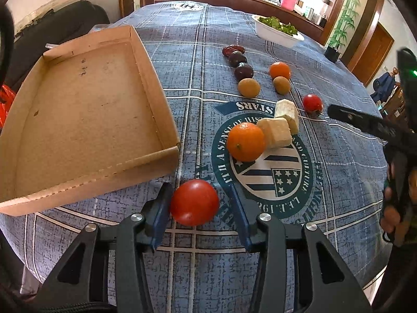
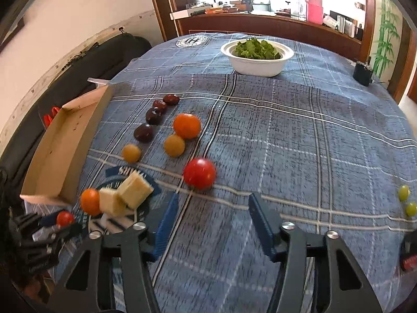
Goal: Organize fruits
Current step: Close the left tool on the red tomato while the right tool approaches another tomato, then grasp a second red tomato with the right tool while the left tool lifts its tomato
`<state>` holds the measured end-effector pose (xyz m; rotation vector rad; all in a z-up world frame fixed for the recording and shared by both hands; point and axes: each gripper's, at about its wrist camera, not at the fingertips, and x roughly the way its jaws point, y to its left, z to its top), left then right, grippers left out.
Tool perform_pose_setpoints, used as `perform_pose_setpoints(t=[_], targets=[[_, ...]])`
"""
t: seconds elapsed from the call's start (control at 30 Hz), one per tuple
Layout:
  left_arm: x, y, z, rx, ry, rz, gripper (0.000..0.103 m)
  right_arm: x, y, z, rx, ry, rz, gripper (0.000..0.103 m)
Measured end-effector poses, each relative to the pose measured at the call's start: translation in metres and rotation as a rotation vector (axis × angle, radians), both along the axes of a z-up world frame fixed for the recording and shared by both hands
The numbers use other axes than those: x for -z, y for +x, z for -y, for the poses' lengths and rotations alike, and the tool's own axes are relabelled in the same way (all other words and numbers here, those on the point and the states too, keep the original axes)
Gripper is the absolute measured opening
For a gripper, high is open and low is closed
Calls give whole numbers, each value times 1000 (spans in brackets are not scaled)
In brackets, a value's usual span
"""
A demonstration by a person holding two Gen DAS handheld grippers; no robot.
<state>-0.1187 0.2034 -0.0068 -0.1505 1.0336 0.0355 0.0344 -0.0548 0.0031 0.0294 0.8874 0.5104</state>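
A red tomato (image 1: 194,202) rests on the blue plaid tablecloth between the fingers of my left gripper (image 1: 198,191). The left pad touches it and a narrow gap shows at the right pad, so the jaws stand open around it. The right wrist view shows the same tomato (image 2: 65,217) and gripper at bottom left. My right gripper (image 2: 212,204) is open and holds nothing. A second red tomato (image 2: 199,173) lies just beyond its fingertips, not between them. An empty cardboard tray (image 1: 153,83) sits to the left of the fruit.
An orange (image 1: 245,142), two pale blocks (image 1: 277,133), two brown round fruits (image 1: 249,88), another orange (image 1: 279,70) and dark plums (image 1: 243,71) lie mid-table. A white bowl of greens (image 2: 256,65) stands at the back. Two green grapes (image 2: 404,191) lie far right.
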Motion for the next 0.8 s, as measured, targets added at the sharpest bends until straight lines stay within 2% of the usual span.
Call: perform_pose_setpoints(t=[0.07,0.13,0.23,0.33,0.37,0.6,0.8], targets=[[0,1,-1,-4,-5,6,42,3,10,-6,-4,3,-13,56],[0,3,1,-10,9,12,34,5,17,-14,-10,-10,-11,56],[1,4,0,-13,15,22,33,11,27,-29,-15,-38,-12,56],[1,5,3,-17,35,30,33,20,30,-39,-21,-71,-15,43],[0,5,5,-16,46,30,33,20,29,-40,-19,-80,4,32],[-6,0,16,-2,66,26,33,9,11,-22,-19,-7,-4,33],[-24,-9,25,7,85,62,33,-9,-15,-11,-33,31,21,33]])
